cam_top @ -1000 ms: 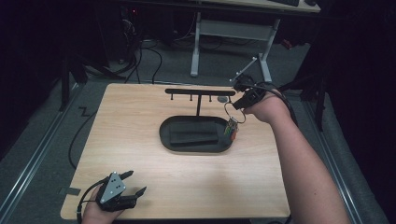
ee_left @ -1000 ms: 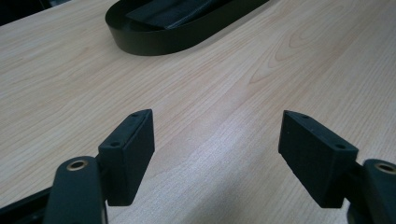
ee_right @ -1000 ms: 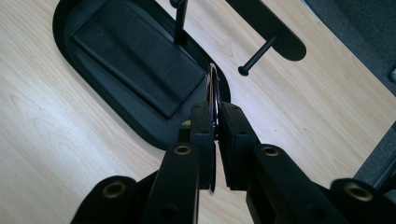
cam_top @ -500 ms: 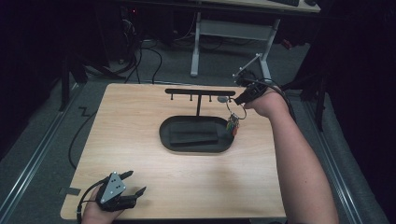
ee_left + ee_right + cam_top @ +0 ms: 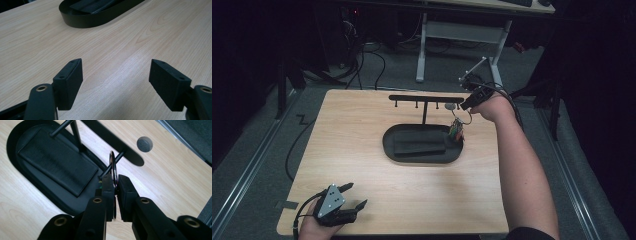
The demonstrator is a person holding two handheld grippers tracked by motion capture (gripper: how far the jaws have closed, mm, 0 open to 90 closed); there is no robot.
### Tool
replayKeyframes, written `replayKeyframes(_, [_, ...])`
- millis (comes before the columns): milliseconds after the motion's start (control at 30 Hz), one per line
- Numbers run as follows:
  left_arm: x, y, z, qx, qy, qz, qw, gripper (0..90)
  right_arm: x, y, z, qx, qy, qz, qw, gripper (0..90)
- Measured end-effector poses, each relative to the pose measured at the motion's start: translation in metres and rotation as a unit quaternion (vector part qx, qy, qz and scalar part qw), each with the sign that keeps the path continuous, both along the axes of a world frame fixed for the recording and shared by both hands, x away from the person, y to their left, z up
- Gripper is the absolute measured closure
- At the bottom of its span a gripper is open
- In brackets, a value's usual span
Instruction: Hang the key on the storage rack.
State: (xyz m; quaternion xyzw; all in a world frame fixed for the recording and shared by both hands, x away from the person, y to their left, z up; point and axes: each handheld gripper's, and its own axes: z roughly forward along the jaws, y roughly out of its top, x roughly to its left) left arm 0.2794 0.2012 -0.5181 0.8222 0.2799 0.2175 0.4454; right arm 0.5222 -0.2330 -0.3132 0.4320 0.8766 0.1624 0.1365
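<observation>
The bench is big & made of light wood. In the middle sits a black oval tray w/ a dark flat pad in it. A thin black rack w/ small pegs stands up from the tray. The right tool is at the rack's right end, clenched on a thin metal key ring, which sits right by a peg. Small colored bits hang down under the ring, over the tray's right edge. The left tool rests at the bench's near left corner, well apart from the tray, jaws wide & holding nothing. A little grey round dot lies on the bench near the rack end.
</observation>
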Motion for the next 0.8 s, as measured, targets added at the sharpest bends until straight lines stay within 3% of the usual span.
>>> replayKeyframes(167, [0.000, 0.000, 0.000, -0.001, -0.001, 0.001, 1.0000, 27.8, 0.002, 0.002, 0.000, -0.003, -0.015, -0.008, 0.9998, 80.7])
replayKeyframes(400, [0.000, 0.000, 0.000, 0.000, 0.000, -0.001, 1.0000, 27.8, -0.007, 0.003, 0.011, 0.000, -0.036, -0.015, 0.9992, 72.6])
replayKeyframes(567, [0.000, -0.002, 0.000, 0.002, -0.003, -0.004, 1.0000, 27.8, -0.022, 0.002, 0.013, 0.008, -0.047, -0.024, 0.9986, 57.9])
replayKeyframes(800, [0.001, -0.003, 0.000, -0.003, 0.000, -0.006, 1.0000, 27.8, -0.044, 0.000, 0.001, 0.027, -0.076, -0.022, 0.9965, 36.7])
